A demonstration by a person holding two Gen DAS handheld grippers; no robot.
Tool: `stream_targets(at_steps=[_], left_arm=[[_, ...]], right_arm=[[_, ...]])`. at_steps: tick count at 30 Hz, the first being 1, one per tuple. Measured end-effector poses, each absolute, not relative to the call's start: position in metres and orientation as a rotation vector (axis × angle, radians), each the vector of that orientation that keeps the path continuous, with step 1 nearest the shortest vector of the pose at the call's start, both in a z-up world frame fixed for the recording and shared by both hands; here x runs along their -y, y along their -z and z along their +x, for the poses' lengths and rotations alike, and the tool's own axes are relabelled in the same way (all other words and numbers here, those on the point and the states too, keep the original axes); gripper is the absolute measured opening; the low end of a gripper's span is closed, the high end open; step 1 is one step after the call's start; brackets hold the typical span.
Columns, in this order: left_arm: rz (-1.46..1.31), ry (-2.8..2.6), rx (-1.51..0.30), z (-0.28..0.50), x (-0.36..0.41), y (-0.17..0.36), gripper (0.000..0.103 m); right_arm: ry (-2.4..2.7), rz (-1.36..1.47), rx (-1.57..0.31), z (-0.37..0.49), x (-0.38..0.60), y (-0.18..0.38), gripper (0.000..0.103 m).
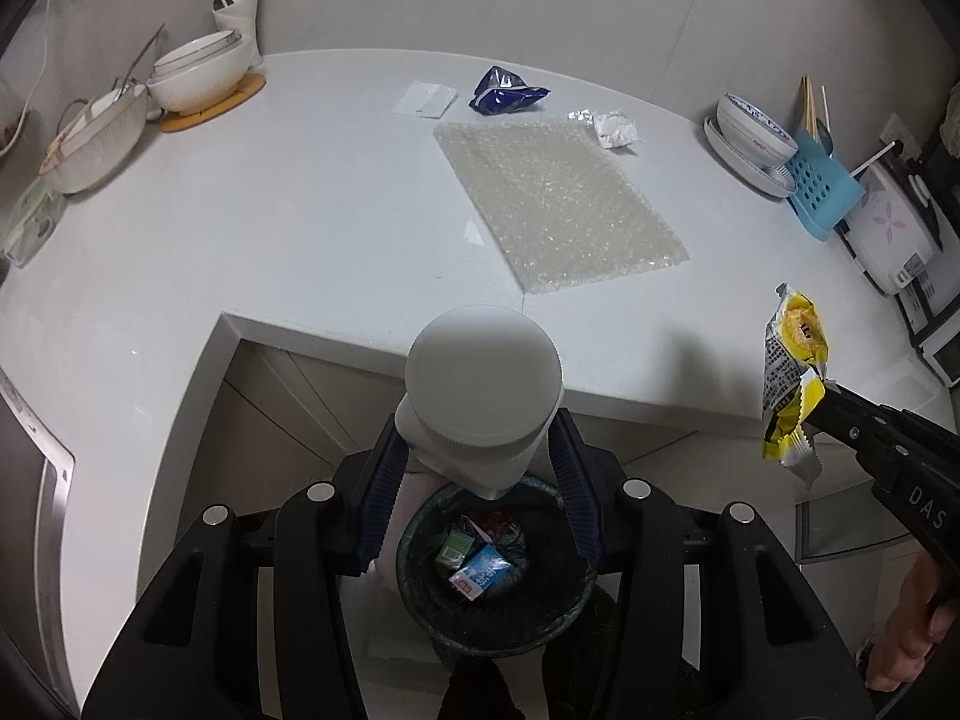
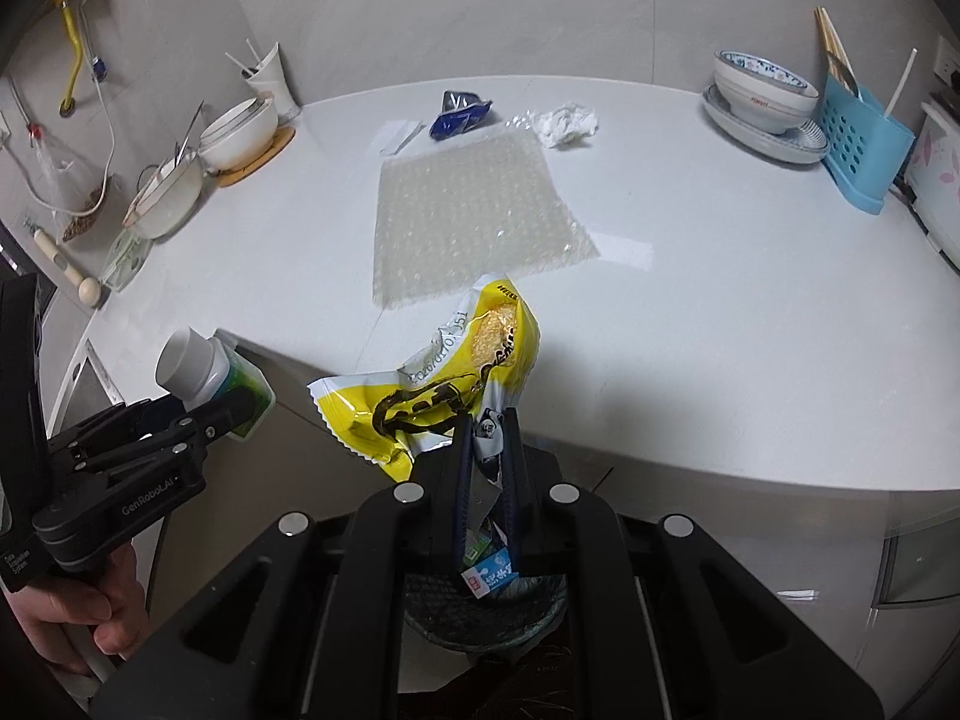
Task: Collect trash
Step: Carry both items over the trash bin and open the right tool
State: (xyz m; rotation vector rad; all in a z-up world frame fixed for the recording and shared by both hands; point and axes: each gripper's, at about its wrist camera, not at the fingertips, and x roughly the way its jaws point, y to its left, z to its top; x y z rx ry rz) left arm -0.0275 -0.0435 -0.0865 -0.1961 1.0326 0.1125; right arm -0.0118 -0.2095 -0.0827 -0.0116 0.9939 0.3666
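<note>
Holding white bottle in left tongs, closed on its sides, centre frame, right above bin. Right tongs pinched nearly closed on yellow wrapper, also over bin. Risks: bottle tilted, may bounce off rim; light wrapper may cling or drift wide. Blue wrapper, bubble wrap, tissue remain on table, upper frame.
</note>
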Motion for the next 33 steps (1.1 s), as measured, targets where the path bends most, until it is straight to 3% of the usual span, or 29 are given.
stream_targets(at_steps=[33], left_arm=[[-0.188,-0.122,-1.135,-0.084,0.042,0.181,0.048]], right_arm=[[-0.465,-0.123,-1.137,-0.052,0.17,0.217,0.009]])
